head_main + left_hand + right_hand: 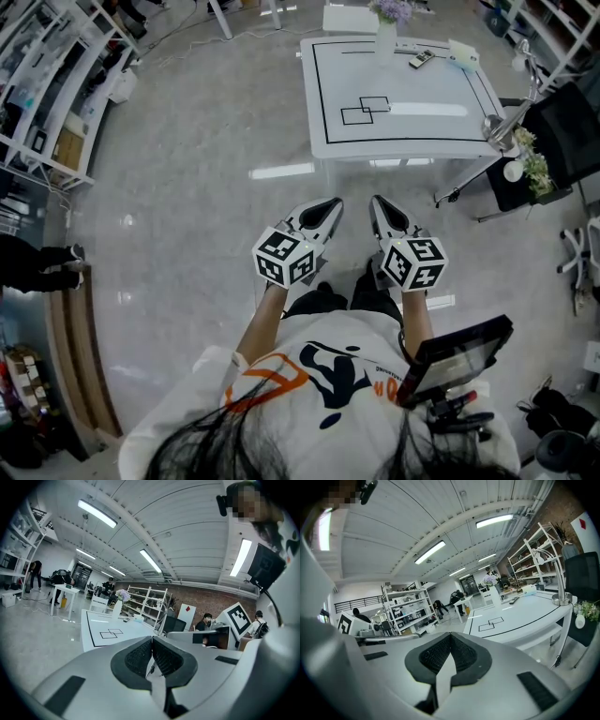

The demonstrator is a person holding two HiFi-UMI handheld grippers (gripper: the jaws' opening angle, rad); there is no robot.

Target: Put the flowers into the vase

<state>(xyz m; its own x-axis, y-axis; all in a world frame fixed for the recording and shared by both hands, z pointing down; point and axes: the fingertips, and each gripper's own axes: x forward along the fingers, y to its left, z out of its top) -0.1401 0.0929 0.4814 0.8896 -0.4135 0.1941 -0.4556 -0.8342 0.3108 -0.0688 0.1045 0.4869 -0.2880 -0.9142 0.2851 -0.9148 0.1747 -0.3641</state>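
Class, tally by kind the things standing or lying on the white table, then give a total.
Vase holding flowers: 1
Dark remote-like object: 1
Pale box: 1
Desk lamp: 1
Total: 4

The person [309,417] wears a white short-sleeved T-shirt [375,412] printed with dark blue and orange shapes, and dark trousers [319,302] below it; long dark hair [211,452] hangs over the shoulders. The left gripper [332,202] and right gripper [376,201] are pale grey shells tapering to black-lined tips. Each bears a white marker cube [284,256] with black square patterns on its faces. Close up, the pads [139,657] are black ribbed rubber set in smooth grey housings, which carry flat black rectangular strips [63,694]
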